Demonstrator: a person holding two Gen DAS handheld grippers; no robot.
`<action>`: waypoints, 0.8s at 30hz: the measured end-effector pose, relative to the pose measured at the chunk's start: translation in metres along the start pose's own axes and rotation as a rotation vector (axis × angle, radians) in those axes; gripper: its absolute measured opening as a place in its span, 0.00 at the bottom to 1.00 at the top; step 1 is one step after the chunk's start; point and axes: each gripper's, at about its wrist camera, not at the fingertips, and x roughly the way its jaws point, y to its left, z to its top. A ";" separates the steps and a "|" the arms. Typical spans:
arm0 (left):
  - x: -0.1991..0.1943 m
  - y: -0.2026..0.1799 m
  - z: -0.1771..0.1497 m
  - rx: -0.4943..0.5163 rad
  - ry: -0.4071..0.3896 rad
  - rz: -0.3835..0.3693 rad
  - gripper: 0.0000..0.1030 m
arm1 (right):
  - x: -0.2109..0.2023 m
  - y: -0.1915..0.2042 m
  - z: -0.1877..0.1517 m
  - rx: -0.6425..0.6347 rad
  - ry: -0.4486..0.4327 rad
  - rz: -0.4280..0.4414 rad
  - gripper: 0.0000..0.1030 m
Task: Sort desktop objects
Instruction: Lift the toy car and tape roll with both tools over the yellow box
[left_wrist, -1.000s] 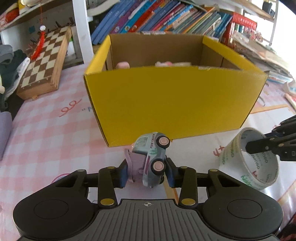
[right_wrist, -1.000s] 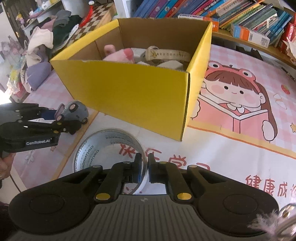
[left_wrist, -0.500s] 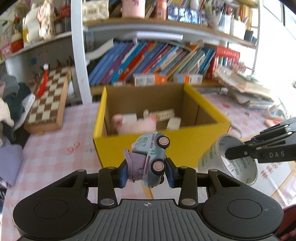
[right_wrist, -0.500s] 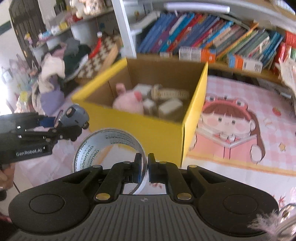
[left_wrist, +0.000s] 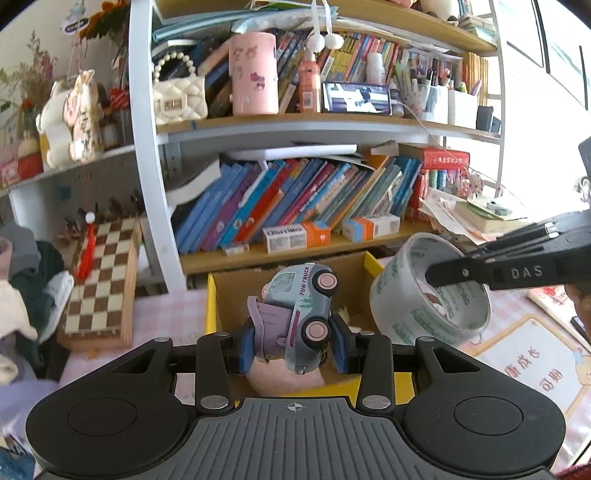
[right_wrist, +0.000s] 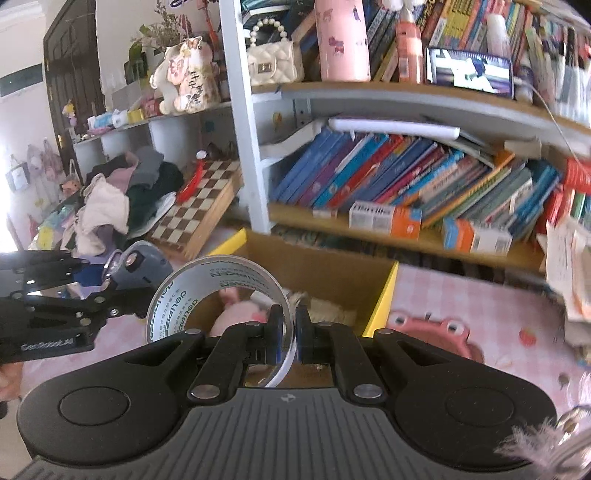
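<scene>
L gripper (left_wrist: 293, 347): clamped on toy truck (left_wrist: 299, 317), blue pads on its sides, truck tipped nose-up, wheels facing R. R gripper (right_wrist: 287, 332): pinched tight on wall of clear tape roll (right_wrist: 218, 295), one finger inside the ring, one outside; roll hangs to the L of the jaws.

Step in hand, as I read it: carry phase. Both items held in the air w/ yellow box (right_wrist: 384, 291) ahead and below; both grippers approx over its near edge/opening. Box already holds a pink plush (right_wrist: 236, 314) + some pale bits, can't make them out.

Next move calls for: bring each item over open box interior, lower, then part jaws. Truck and roll sit near each other, so stagger drops or keep the hands apart to avoid a knock. Tape wall is thin/slick, may swing on release.

Surroundings: chessboard (left_wrist: 99, 280) L of box, leaning by a clothes pile (right_wrist: 122, 195); bookshelf (left_wrist: 303, 206) behind w/ slanted books; pink mat (right_wrist: 461, 306) under box. Nothing blocks box top.
</scene>
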 end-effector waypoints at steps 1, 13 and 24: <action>0.001 0.000 0.001 0.004 -0.001 0.002 0.37 | 0.003 -0.003 0.003 -0.007 -0.001 -0.004 0.07; 0.055 -0.009 0.005 0.051 0.101 -0.043 0.37 | 0.077 -0.024 0.039 -0.097 0.040 -0.027 0.07; 0.109 -0.029 -0.005 0.105 0.235 -0.110 0.37 | 0.151 -0.022 0.051 -0.202 0.142 0.014 0.07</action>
